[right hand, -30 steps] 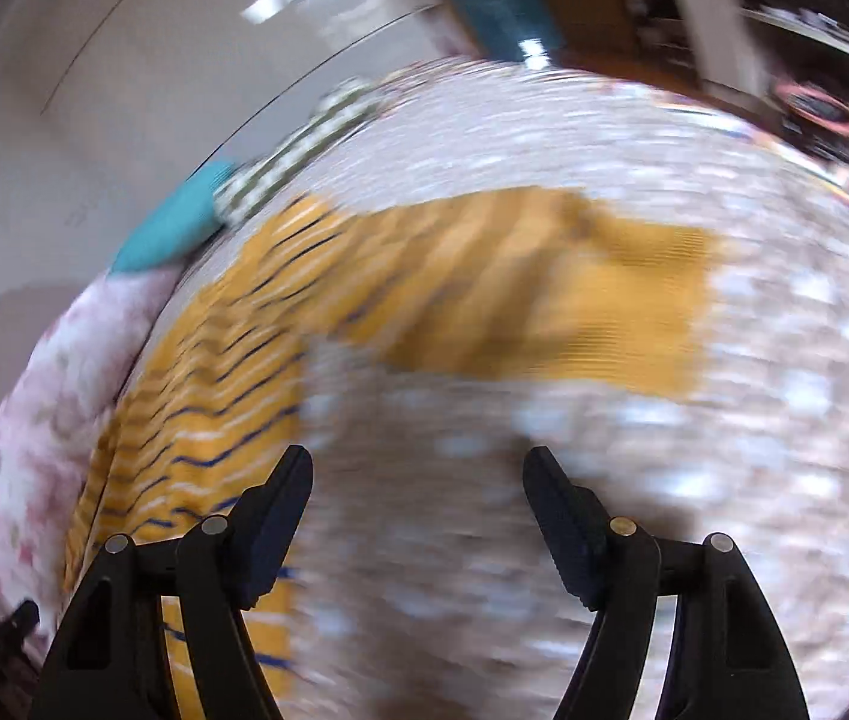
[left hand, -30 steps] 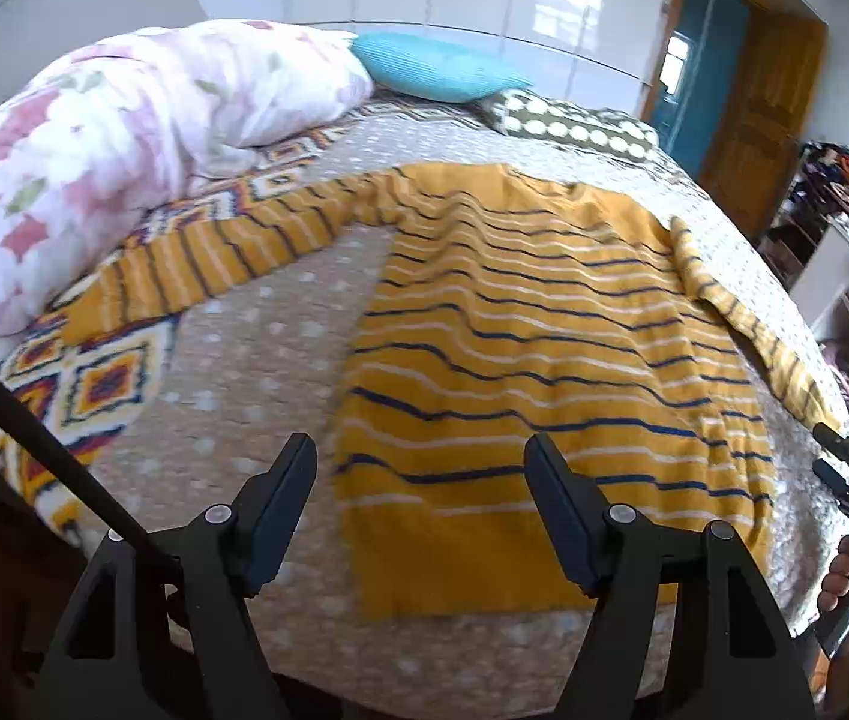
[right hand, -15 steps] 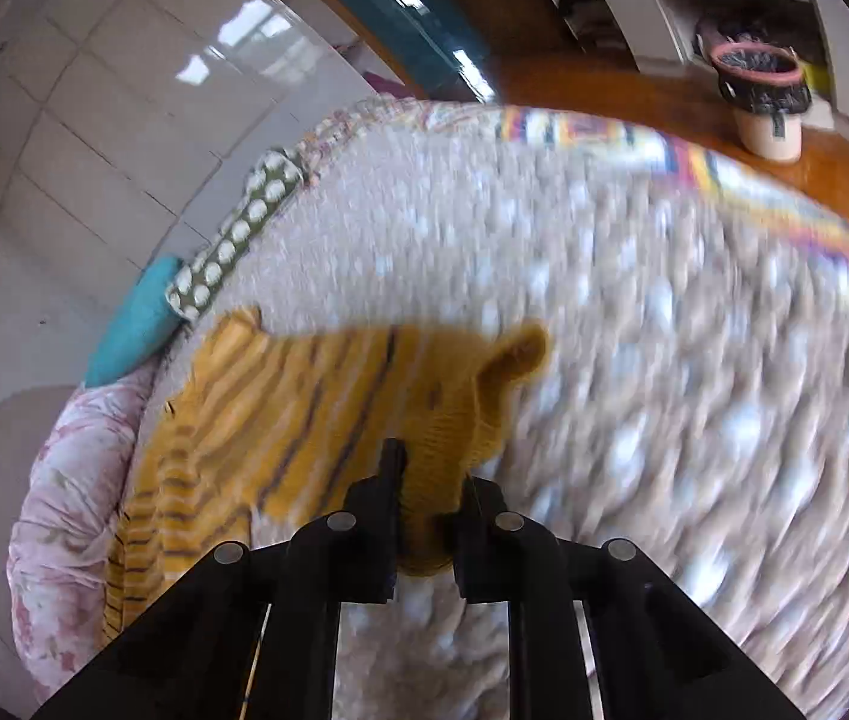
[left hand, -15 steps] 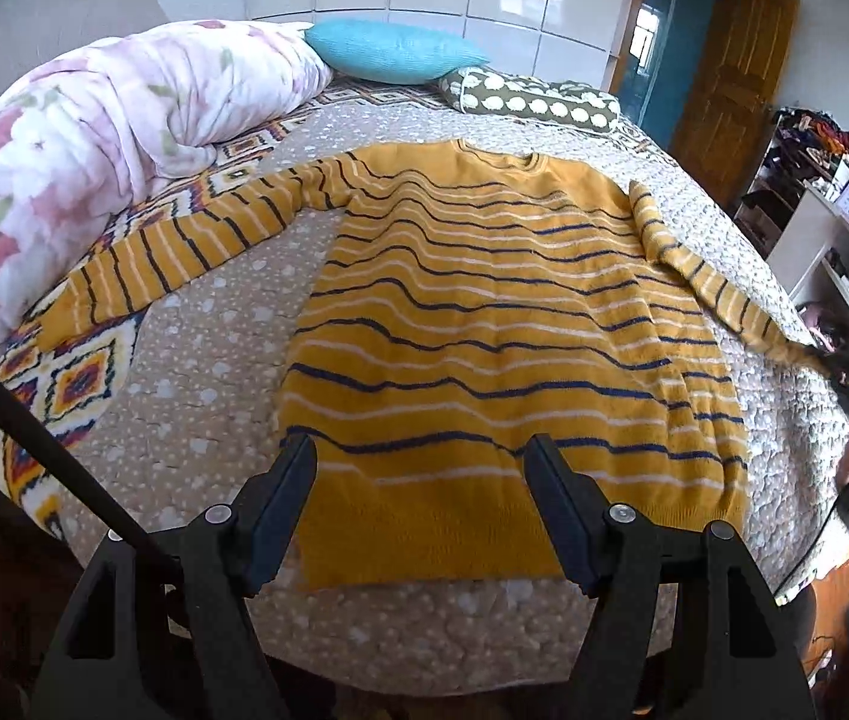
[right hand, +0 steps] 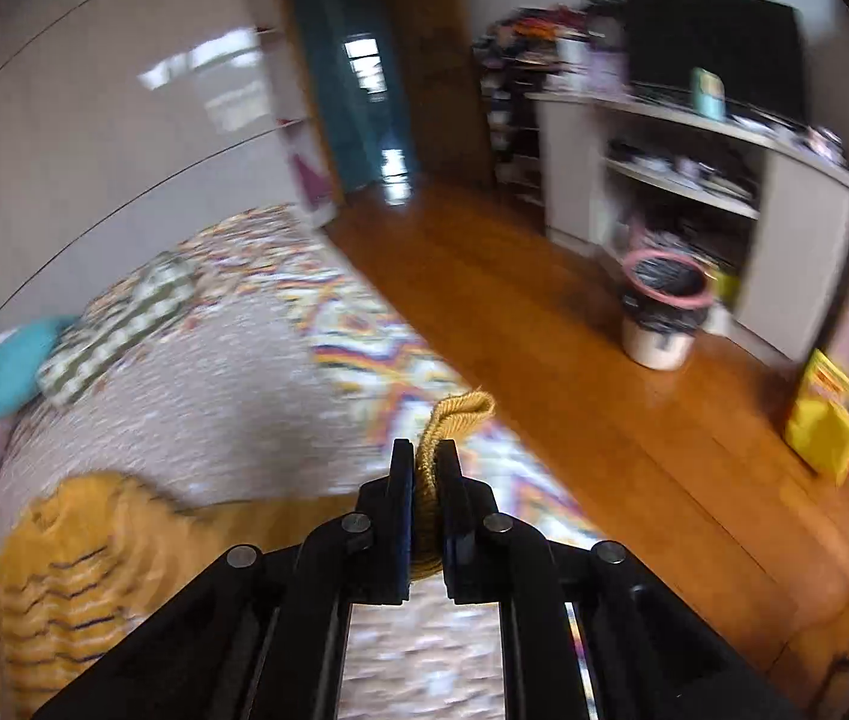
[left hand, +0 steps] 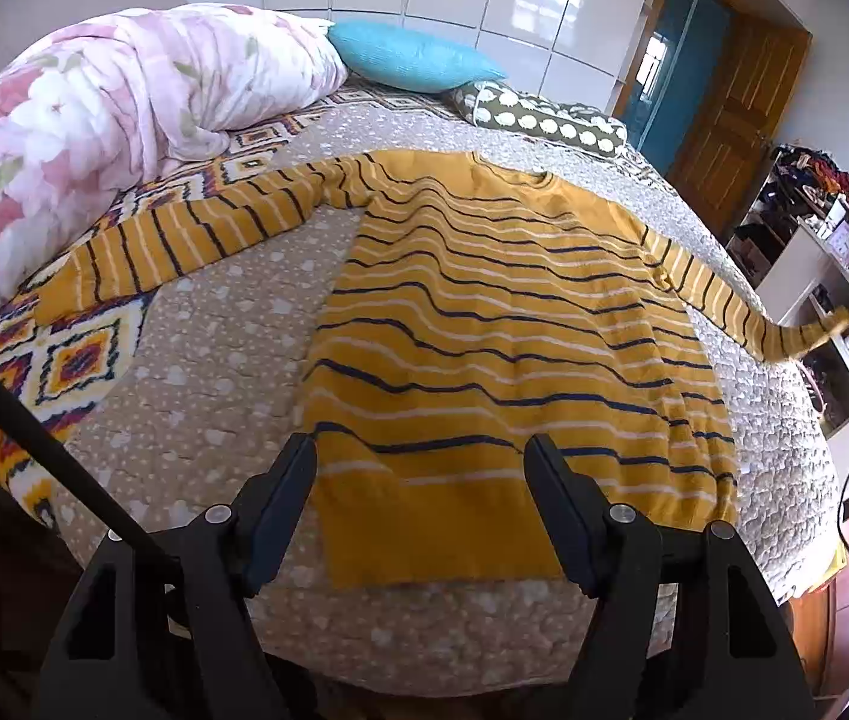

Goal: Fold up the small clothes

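Note:
A mustard-yellow sweater (left hand: 502, 324) with navy and white stripes lies flat on the bed, hem toward me. Its left sleeve (left hand: 184, 234) stretches out over the patterned blanket. My left gripper (left hand: 421, 468) is open and empty, just above the hem. My right gripper (right hand: 426, 462) is shut on the right sleeve's cuff (right hand: 460, 411) and holds it lifted off the bed's right edge. In the left wrist view that sleeve (left hand: 742, 315) runs taut to the right. The sweater's body (right hand: 64, 570) shows blurred in the right wrist view.
A floral duvet (left hand: 94, 126), a teal pillow (left hand: 412, 63) and a dotted green pillow (left hand: 544, 117) lie at the bed's head. Right of the bed are wooden floor (right hand: 574, 372), a waste bin (right hand: 661, 312), a yellow bag (right hand: 823, 420) and white shelves (right hand: 694, 174).
My right gripper shut on the right sleeve's cuff and pulled it outward past the bed's right edge, swinging toward the room. My left gripper stayed open near the hem.

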